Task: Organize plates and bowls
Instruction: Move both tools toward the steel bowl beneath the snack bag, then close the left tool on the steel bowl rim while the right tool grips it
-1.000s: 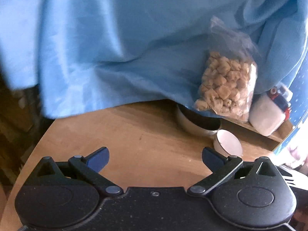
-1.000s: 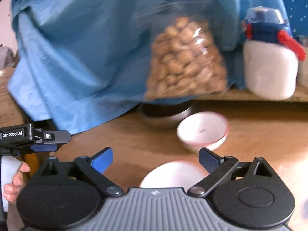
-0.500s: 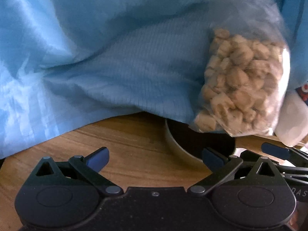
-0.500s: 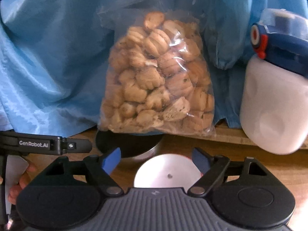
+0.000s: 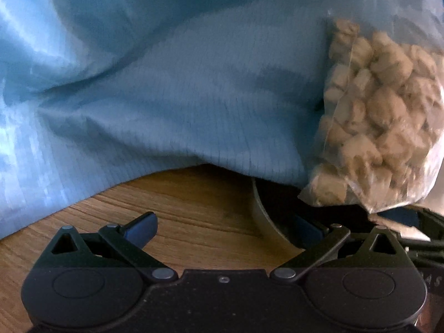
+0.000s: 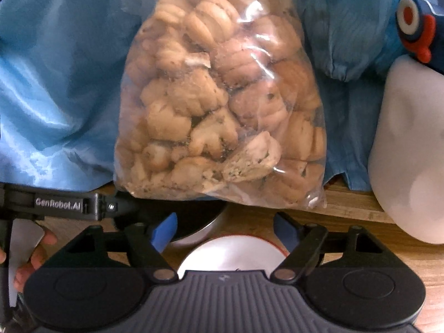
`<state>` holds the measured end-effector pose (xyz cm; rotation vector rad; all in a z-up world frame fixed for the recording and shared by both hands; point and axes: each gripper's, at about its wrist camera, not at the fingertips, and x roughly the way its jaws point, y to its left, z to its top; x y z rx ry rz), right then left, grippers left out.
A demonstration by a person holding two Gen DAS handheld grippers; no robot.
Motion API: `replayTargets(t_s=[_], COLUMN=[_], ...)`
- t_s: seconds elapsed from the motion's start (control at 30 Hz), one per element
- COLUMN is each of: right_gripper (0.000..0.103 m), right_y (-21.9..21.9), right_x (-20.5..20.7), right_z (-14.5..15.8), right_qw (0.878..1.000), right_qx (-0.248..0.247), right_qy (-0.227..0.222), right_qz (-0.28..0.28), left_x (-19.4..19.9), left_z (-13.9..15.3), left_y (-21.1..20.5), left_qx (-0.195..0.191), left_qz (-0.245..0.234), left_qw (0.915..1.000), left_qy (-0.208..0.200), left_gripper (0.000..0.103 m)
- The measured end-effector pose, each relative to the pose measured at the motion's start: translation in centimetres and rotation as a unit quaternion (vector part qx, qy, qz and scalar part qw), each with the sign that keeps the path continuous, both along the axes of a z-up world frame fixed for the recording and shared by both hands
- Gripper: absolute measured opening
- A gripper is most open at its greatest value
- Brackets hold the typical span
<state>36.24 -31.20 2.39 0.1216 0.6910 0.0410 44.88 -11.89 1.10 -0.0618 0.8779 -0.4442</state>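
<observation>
A steel bowl (image 5: pixel 262 216) sits on the wooden table, half under a blue cloth. My left gripper (image 5: pixel 224 227) is open, and its jaws straddle the bowl's near-left rim: the right finger (image 5: pixel 308 229) is over the dark inside, the left finger over bare wood. In the right wrist view the steel bowl (image 6: pixel 199 231) lies just behind a white bowl with a red rim (image 6: pixel 230 255). My right gripper (image 6: pixel 225 230) is over the white bowl, its jaws closing with the bowl's far part between them; the pads do not press it. The left gripper (image 6: pixel 69 206) shows at the left edge.
A clear bag of biscuits (image 6: pixel 222 97) hangs over the steel bowl in front of the blue cloth (image 5: pixel 166 83). A white jar with a blue and red lid (image 6: pixel 410 152) stands on a raised wooden ledge at right. A person's fingers (image 6: pixel 36 252) hold the left gripper's handle.
Both grippers have moved forward and lower toward the bowls; bag and cloth now fill the views. The right jaws have narrowed. The near white plate has dropped out of view.
</observation>
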Motion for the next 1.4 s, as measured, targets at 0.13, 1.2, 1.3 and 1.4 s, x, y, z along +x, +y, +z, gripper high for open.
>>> replayTargets(t_s=[0.13, 1.2, 1.3, 1.4], right_gripper=[0.068, 0.030, 0.030, 0.030], right_y=[-0.1, 5.4, 6.7, 7.8], right_x=[1.1, 0.2, 0.0, -0.4], right_z=[-0.6, 1.6, 1.7, 1.9], right_qw=[1.000, 0.989, 0.988, 0.987], right_qx=[0.004, 0.078, 0.076, 0.073], right_qy=[0.007, 0.061, 0.063, 0.061], right_qz=[-0.001, 0.108, 0.123, 0.131], left_x=[0.4, -3.5, -5.0, -5.9], left_z=[-0.4, 3.0, 3.5, 3.7], left_y=[-0.1, 8.7, 9.8, 9.9], left_qx=[-0.004, -0.020, -0.022, -0.021], left_qz=[-0.001, -0.021, -0.010, -0.005], left_qw=[1.0000, 0.9975, 0.9978, 0.9980], left_qy=[0.005, 0.064, 0.062, 0.059], left_gripper=[0.102, 0.028, 0.027, 0.026])
